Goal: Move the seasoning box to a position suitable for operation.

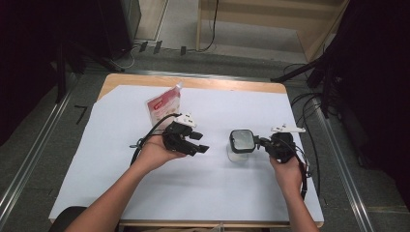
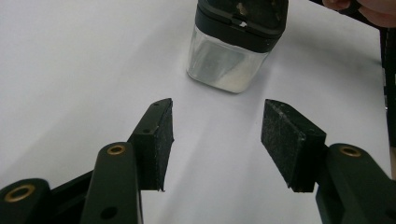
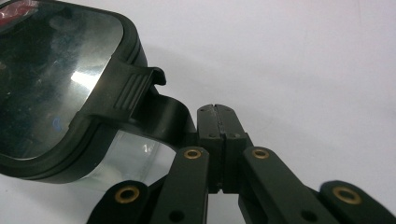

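A table (image 1: 193, 83) with a big white sheet (image 1: 203, 183) on it is seen from above. A clear box (image 1: 241, 145) with a dark lid (image 1: 242, 139) stands on the sheet, a little right of the middle. The person's right hand (image 1: 286, 173) holds the right gripper (image 1: 259, 142) just beside the box, on its right side. In the right gripper view, its two jaws are pressed tight together, with no gap between the pads. They sit right at the lid's side clip (image 3: 135, 86), and a dark curved piece (image 3: 168, 119) of the lid runs up to the jaws. I cannot tell if the jaws pinch that piece or just touch it. The left hand (image 1: 154, 153) holds the left gripper (image 1: 199, 142) near the box, on its left, with bare sheet in between. In the left gripper view, its jaws are spread wide with nothing between them, and they point at the box (image 2: 226, 65). A red and white packet (image 1: 164, 105) stands farther back on the sheet, behind the left hand. Black cables (image 1: 309, 135) lie off the right edge of the table.
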The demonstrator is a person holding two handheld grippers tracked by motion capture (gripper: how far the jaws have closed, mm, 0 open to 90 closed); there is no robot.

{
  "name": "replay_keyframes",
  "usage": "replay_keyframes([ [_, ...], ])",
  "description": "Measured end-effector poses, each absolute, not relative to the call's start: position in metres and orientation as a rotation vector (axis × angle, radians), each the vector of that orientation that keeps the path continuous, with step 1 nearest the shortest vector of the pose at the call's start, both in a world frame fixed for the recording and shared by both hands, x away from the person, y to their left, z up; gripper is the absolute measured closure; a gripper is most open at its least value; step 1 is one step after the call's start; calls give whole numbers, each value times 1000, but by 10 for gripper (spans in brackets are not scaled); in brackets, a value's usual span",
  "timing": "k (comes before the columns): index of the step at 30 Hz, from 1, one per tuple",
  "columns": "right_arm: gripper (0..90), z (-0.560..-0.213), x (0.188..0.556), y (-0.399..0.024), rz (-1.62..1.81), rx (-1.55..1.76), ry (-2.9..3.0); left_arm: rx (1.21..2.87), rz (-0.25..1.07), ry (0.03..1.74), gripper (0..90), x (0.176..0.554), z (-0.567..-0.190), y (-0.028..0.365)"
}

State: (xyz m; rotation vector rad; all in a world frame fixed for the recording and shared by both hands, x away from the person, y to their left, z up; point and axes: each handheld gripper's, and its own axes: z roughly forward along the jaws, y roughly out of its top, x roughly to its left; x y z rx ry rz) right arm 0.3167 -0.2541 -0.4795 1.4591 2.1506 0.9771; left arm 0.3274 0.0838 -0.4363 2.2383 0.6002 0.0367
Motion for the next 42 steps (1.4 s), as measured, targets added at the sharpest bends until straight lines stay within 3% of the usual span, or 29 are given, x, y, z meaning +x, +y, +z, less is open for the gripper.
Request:
replay_keyframes([
  [11,900,-486,321,-247,994,1461,2144,2229,31,597,447,328,-438,83],
  [19,900,-488,323,-238,1017,1450,2189,2215,32,590,393,329,-438,84],
  [23,900,-488,322,-235,1043,1445,2211,2188,-6,586,373,330,-439,83],
  [26,900,-489,322,-230,1055,1439,2230,2200,-65,569,412,331,-441,81],
  [42,900,-488,316,-206,1121,1403,2281,2234,-40,477,151,339,-452,73],
])
